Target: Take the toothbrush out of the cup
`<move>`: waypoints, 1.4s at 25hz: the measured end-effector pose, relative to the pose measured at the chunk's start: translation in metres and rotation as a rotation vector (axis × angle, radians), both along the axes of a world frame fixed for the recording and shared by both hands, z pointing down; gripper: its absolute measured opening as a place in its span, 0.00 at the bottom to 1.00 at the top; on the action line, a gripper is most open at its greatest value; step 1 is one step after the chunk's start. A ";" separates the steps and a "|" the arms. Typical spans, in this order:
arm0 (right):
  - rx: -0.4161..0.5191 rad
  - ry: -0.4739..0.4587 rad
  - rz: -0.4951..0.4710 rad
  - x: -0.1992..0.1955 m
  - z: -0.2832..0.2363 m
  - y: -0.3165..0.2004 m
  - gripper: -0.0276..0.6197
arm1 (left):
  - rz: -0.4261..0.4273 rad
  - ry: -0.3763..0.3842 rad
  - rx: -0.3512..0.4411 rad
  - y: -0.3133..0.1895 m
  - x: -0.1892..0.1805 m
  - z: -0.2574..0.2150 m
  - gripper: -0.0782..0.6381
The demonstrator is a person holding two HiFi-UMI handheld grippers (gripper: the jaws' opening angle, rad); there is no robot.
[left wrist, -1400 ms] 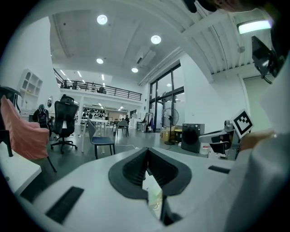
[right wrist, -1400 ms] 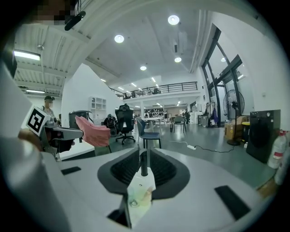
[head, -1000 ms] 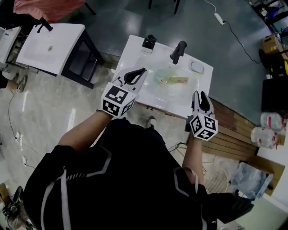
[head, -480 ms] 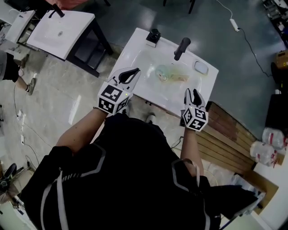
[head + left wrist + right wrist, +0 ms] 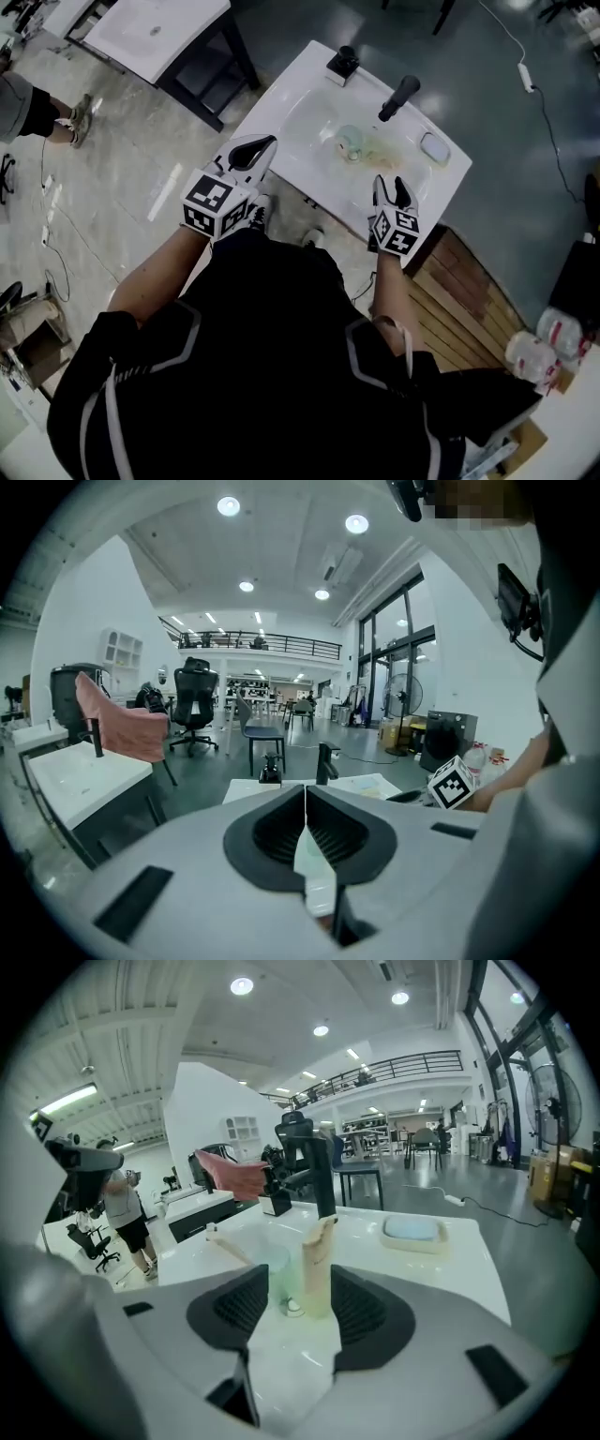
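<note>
A clear greenish cup stands in the white sink, in front of the black faucet. A toothbrush leans out of the cup to the left, and a beige tube stands against the cup's right side. In the head view the cup sits mid-basin. My right gripper hovers over the sink's near right edge; its jaws are opening, and cup and tube lie ahead, apart from the pads. My left gripper is shut on nothing at the sink's near left edge.
A black soap dispenser stands at the sink's back left, and a soap dish lies at its right. A second sink stand is at the upper left, with a bystander nearby. Wooden slats lie to the right.
Both grippers have come down toward the sink's near edge, the right one farther. The right jaws have spread wider. The left jaws stay shut.
</note>
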State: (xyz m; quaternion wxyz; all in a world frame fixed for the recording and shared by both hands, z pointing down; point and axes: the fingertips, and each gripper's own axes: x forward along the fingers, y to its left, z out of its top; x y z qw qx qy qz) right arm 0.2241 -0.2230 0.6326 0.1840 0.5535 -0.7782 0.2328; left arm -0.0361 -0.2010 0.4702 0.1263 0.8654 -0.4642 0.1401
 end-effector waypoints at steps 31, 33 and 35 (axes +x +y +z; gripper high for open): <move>-0.060 0.048 -0.015 -0.009 0.057 -0.065 0.19 | -0.287 0.003 -0.042 0.032 -0.029 0.018 0.12; -0.061 0.038 -0.012 -0.009 0.056 -0.065 0.15 | -0.278 0.004 -0.043 0.031 -0.027 0.017 0.12; -0.060 0.031 -0.017 -0.011 0.056 -0.065 0.14 | -0.269 0.005 -0.041 0.028 -0.026 0.016 0.12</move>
